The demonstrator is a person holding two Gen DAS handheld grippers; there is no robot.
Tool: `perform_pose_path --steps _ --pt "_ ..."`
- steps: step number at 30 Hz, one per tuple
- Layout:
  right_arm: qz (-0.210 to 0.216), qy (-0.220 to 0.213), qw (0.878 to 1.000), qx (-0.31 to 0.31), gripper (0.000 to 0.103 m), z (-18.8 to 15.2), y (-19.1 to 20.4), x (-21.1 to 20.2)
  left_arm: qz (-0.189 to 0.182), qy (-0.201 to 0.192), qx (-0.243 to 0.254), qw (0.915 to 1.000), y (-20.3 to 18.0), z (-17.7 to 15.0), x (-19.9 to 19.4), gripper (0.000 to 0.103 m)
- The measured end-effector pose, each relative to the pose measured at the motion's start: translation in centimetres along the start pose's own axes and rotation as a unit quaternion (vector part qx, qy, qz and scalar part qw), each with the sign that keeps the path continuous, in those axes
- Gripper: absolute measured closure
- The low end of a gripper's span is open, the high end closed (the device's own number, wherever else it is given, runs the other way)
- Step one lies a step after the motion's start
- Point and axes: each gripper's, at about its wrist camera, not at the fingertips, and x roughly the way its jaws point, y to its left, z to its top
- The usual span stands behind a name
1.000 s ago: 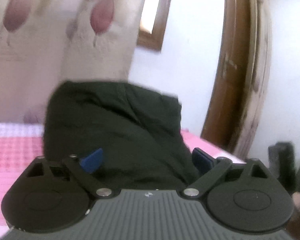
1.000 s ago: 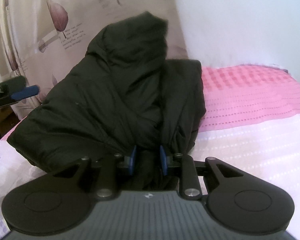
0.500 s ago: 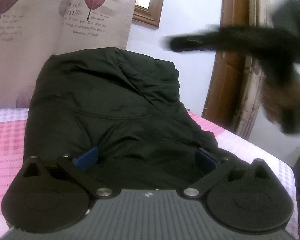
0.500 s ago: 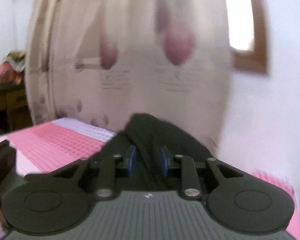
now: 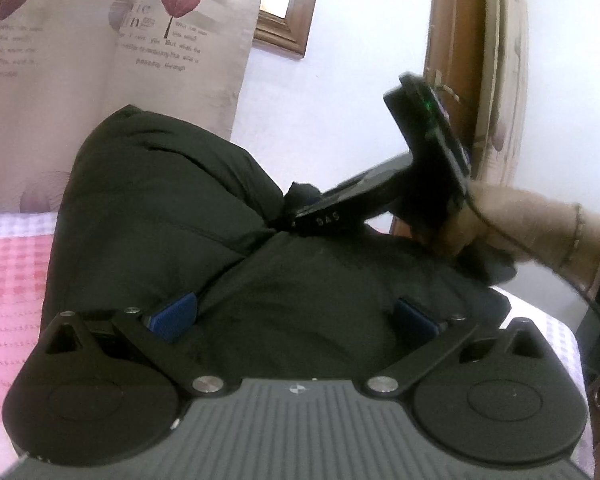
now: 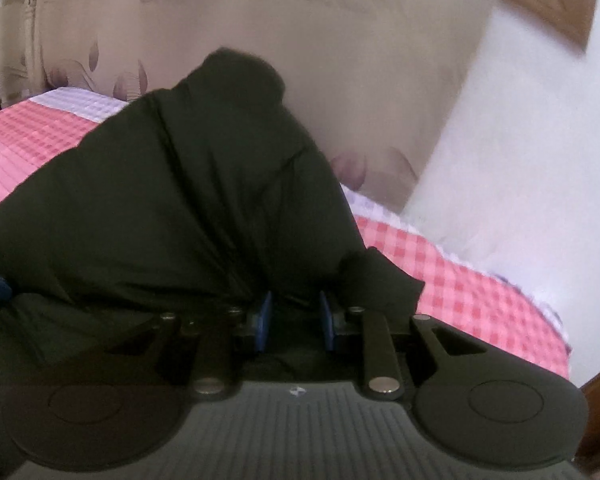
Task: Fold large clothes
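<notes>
A bulky black jacket (image 5: 172, 200) lies heaped on a pink checked bed (image 5: 8, 280). My left gripper (image 5: 296, 316) is open, its blue pads spread wide and resting against the jacket's near fold. My right gripper (image 6: 294, 318) is shut on a bunched fold of the jacket (image 6: 180, 184), holding it over the heap. In the left wrist view the right gripper (image 5: 324, 216) comes in from the right, held by a hand (image 5: 512, 224), with cloth in its tips.
A beige curtain (image 5: 100, 40) with purple leaves hangs behind the bed. A white wall (image 6: 520, 140), a wooden window frame (image 5: 288, 20) and a wooden door frame (image 5: 452, 40) stand beyond. The bed's right edge (image 6: 532, 308) shows in the right wrist view.
My right gripper swung the held jacket fold over across the heap and lowered it onto the pile. My left gripper stayed open against the jacket, shifting slightly.
</notes>
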Motion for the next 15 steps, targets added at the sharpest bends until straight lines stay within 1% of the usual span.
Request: perform_pose_path --steps 4,8,10,15 --pt "0.005 -0.011 1.0 0.017 0.08 -1.2 -0.3 1.2 -0.004 0.007 -0.009 0.9999 0.4 0.0 0.2 0.0" --pt "-0.001 -0.026 0.999 0.021 0.081 -2.4 -0.2 1.8 -0.006 0.013 -0.009 0.9999 0.7 -0.2 0.6 0.0" --pt "-0.001 -0.036 0.999 0.028 0.081 -3.3 -0.6 1.6 -0.007 0.015 -0.008 0.9998 0.9 -0.2 0.8 0.0" --pt "0.008 -0.051 0.998 0.04 0.081 -4.3 -1.2 1.6 -0.008 0.027 -0.008 0.9996 1.1 -0.1 1.4 0.0"
